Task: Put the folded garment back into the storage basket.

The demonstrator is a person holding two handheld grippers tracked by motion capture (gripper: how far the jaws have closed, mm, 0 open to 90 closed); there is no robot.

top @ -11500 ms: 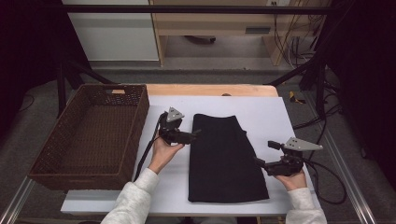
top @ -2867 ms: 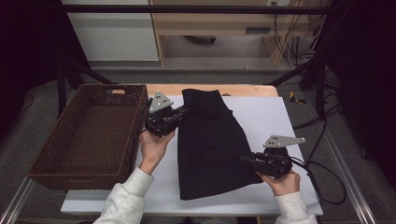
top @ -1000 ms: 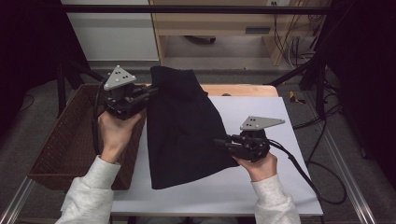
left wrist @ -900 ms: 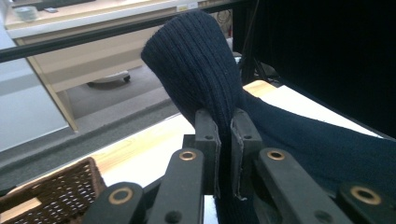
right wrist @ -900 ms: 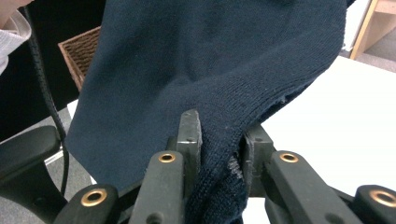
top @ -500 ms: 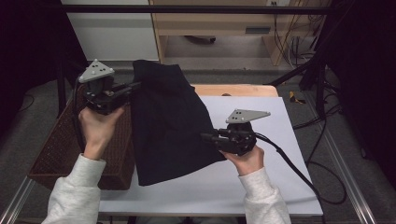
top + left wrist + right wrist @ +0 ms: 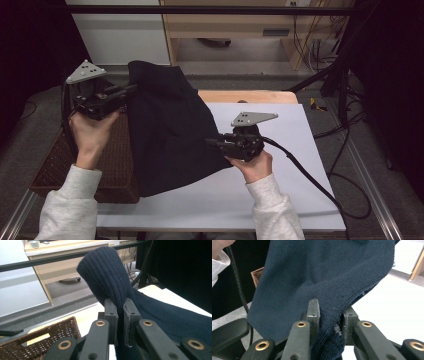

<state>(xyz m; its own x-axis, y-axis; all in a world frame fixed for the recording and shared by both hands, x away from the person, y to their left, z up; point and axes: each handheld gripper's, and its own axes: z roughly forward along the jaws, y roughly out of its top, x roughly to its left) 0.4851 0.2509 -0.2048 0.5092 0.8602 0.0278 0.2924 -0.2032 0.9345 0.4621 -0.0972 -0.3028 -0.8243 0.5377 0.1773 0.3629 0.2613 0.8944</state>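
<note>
A dark navy knitted garment [image 7: 170,130] hangs lifted off the white table [image 7: 280,190], stretched between both grippers. My left gripper [image 7: 131,90] is raised above the basket and shut on the garment's upper edge; in the left gripper view the knit [image 7: 110,277] bulges up between the closed jaws [image 7: 121,317]. My right gripper [image 7: 212,142] sits lower, over the table's middle, shut on the garment's right edge; the right gripper view shows the fabric [image 7: 324,277] pinched between its jaws [image 7: 329,320]. The garment's lower edge drapes over the table and the basket's corner.
A brown wicker basket [image 7: 65,165] stands at the table's left, partly under the cloth and the left forearm. A wooden strip [image 7: 245,96] edges the table's far side. A thick black cable [image 7: 310,175] trails from the right gripper across the table's right part.
Both grippers have carried the garment up and to the left, from flat on the table toward the basket. The right gripper followed leftward, still gripping.
</note>
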